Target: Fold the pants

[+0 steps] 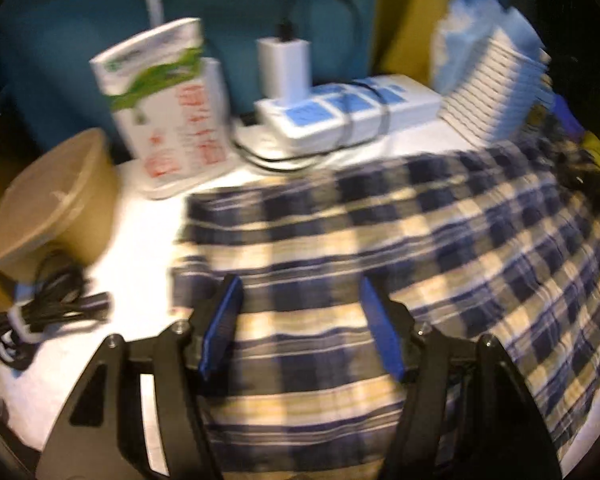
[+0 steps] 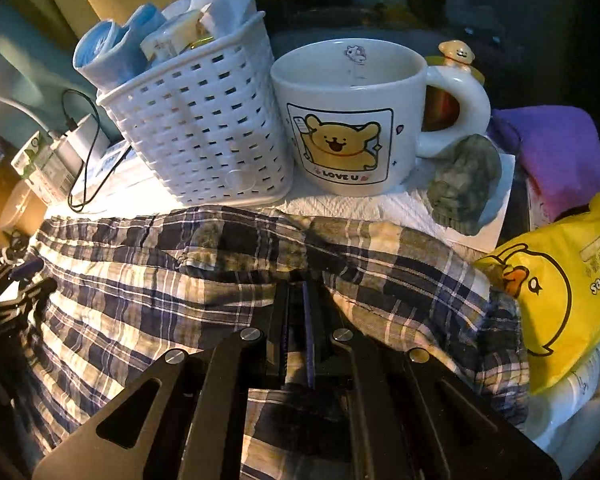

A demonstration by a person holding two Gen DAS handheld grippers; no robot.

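The white mug (image 2: 348, 120) reads "LOVE U" beneath its yellow bear drawing. Print on the yellow duck packet (image 2: 560, 296) and the green-and-white box (image 1: 160, 96) stays illegible.

Behind the pants (image 2: 260, 256), a white basket (image 2: 196, 136) and mug (image 2: 348, 120) walled off the far edge, with a yellow wipes pack (image 2: 560, 296) crowding the right. On the left, bare desk (image 1: 140, 232) lay between the cloth and a brown bowl (image 1: 56, 208), with a cable bundle (image 1: 48, 312) nearby.

Left gripper (image 1: 300, 320) spread wide – right gripper (image 2: 300, 312) pinched closed
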